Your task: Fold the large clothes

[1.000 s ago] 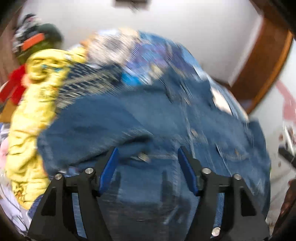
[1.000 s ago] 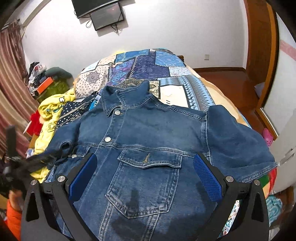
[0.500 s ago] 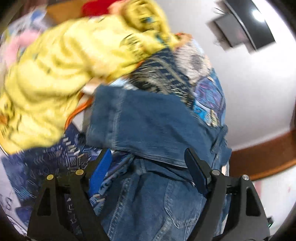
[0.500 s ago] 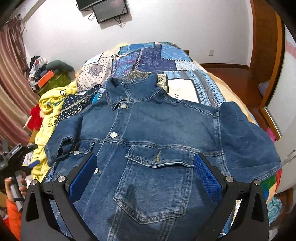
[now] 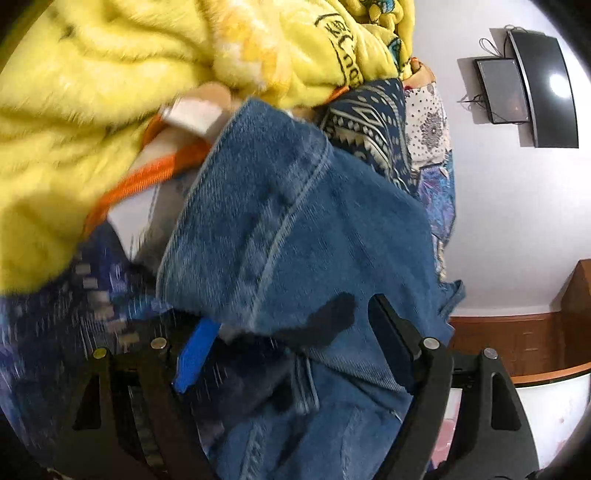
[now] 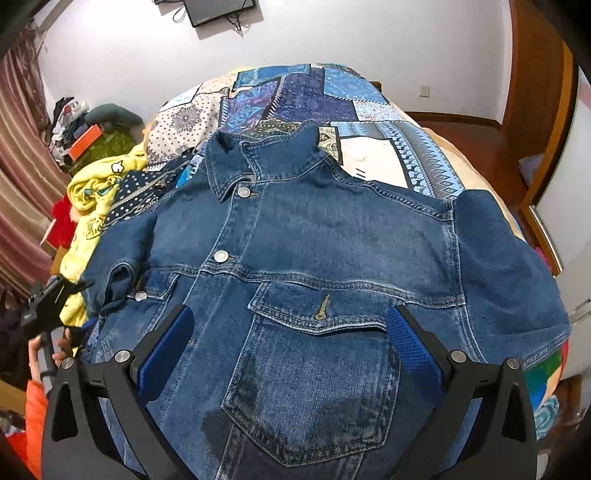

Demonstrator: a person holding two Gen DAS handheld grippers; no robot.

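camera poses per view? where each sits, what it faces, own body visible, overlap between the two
Left wrist: sits low beside the denim jacket's sleeve, rolled sideways, facing the yellow fleece; shows the open left gripper.
Right wrist: above the denim jacket, looking along the bed; shows the open right gripper, plus the left gripper.
Shared: jacket, fleece, wall screen.

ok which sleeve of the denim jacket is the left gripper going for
The sleeve beside the yellow garment, between the left gripper's open fingers; the other sleeve lies untouched.
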